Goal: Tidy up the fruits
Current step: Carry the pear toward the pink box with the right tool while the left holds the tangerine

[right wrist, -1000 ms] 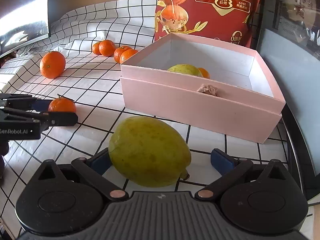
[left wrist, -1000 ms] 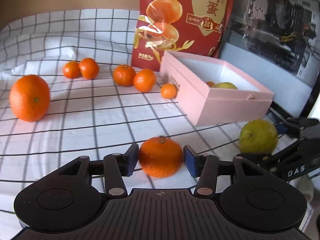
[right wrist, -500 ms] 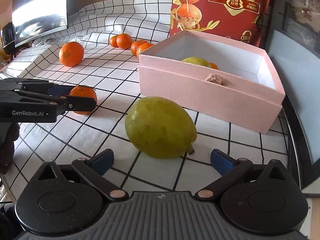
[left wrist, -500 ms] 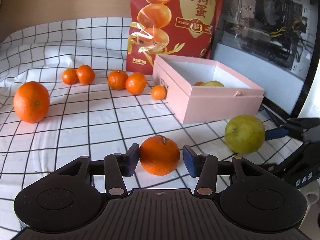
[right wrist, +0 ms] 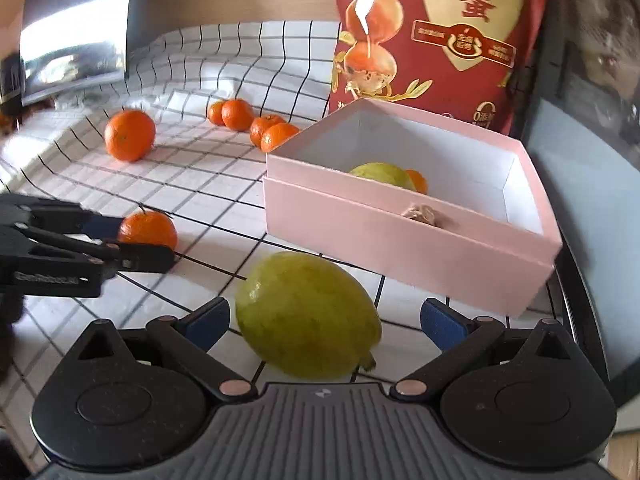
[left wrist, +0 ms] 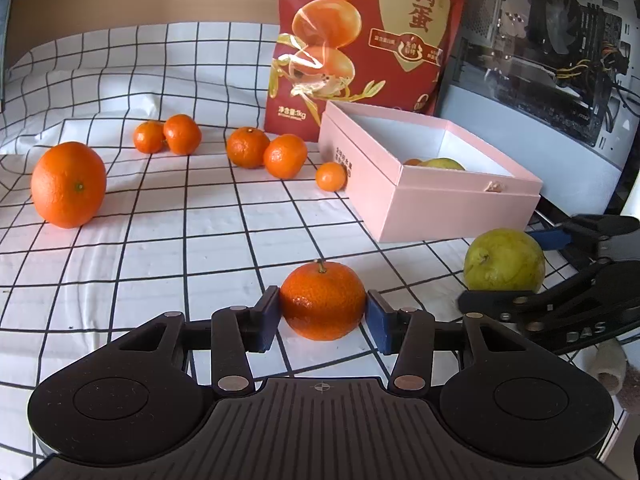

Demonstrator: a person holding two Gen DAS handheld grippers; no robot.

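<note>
My left gripper (left wrist: 322, 318) is shut on a small stemmed mandarin (left wrist: 322, 299) that rests on the checked cloth; it also shows in the right wrist view (right wrist: 148, 229). My right gripper (right wrist: 325, 320) is open around a yellow-green lemon-like fruit (right wrist: 306, 314), its blue pads apart from the skin; the fruit also shows in the left wrist view (left wrist: 505, 261). The pink box (right wrist: 400, 240) stands behind, holding another green fruit (right wrist: 380, 174) and an orange one (right wrist: 418, 180).
A big orange (left wrist: 69, 184) lies at the left. Several small mandarins (left wrist: 248, 147) lie along the back of the cloth. A red snack bag (left wrist: 368, 32) stands behind the box. A computer case (left wrist: 560, 60) stands at the right.
My left gripper has closed onto the mandarin. My right gripper has pulled back from the green fruit and then come forward around it again, still open.
</note>
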